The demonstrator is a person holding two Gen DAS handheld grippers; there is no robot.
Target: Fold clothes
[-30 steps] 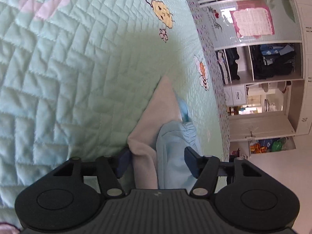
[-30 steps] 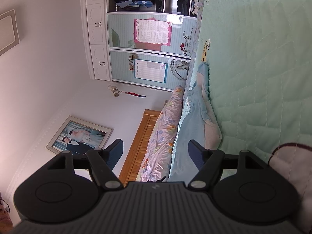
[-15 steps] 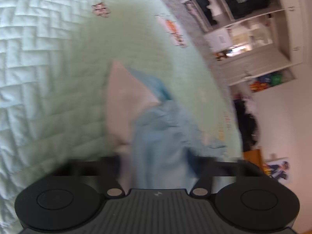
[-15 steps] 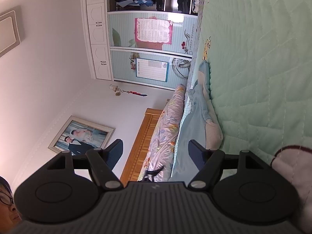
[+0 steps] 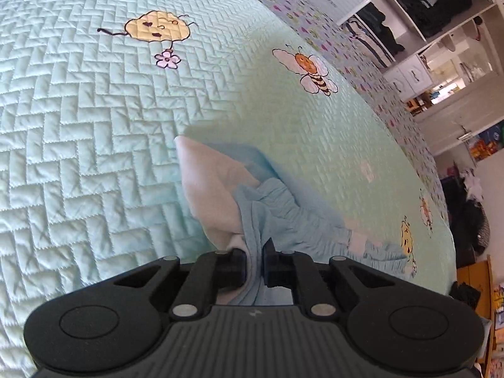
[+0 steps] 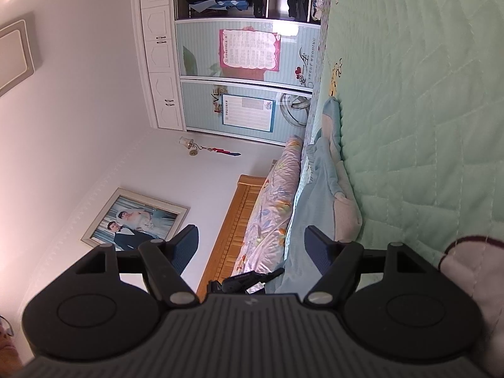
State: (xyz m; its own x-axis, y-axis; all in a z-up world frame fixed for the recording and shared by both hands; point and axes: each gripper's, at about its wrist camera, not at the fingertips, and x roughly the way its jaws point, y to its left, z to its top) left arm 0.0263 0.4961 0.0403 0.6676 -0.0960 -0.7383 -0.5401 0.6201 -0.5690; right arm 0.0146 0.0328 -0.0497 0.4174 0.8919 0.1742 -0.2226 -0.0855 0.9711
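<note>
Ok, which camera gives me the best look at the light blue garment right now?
The left wrist view: the light blue garment fills the centre, its bunched edge pinched in the shut jaws of the left gripper, its pale lining showing. The right wrist view shows it only edge-on along the bed.

Left wrist view: close, angled down onto quilted bedspread. Right wrist view: rolled sideways, roughly level along bed toward wardrobe; both share bedspread, wardrobe.

Soft cloth on a stitched quilt

We see a matt fleecy garment, a quilted bedspread, a wooden headboard.
</note>
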